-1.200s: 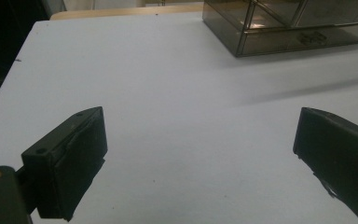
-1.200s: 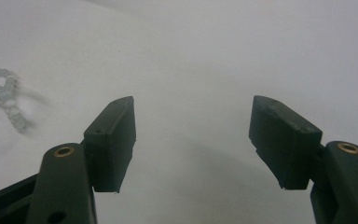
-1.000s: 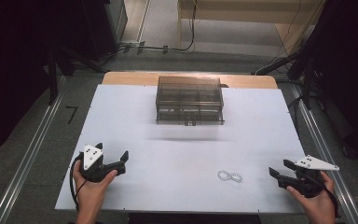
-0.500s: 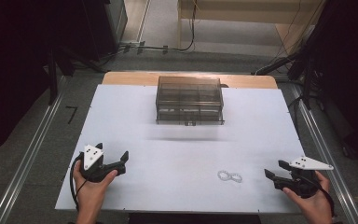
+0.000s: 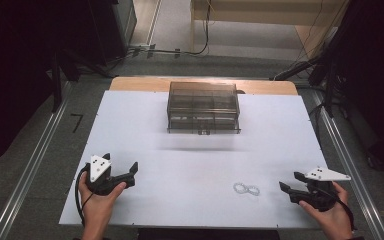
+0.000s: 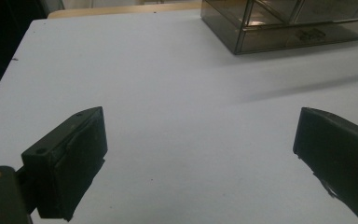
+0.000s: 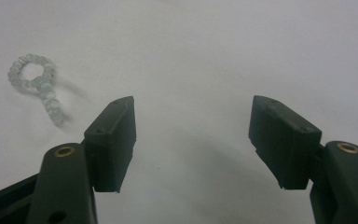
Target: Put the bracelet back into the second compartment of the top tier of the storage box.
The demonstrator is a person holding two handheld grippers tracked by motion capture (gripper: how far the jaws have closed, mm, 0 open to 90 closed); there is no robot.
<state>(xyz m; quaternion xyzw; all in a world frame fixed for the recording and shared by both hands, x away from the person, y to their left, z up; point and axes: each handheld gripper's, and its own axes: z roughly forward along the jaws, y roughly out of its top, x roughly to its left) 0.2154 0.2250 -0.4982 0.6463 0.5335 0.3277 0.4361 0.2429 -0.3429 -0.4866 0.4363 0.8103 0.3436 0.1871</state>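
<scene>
The bead bracelet (image 5: 246, 189) lies flat on the white bench (image 5: 200, 155), near its front edge and right of the middle, twisted into a figure eight. The right gripper (image 5: 291, 186) sits low just to its right, close to the bench's right front corner, jaws wide apart with nothing between them. The left gripper (image 5: 130, 172) rests near the left front edge, jaws spread and empty. Bare bench lies between both grippers and the smoky drawer box (image 5: 203, 107) near the far edge.
</scene>
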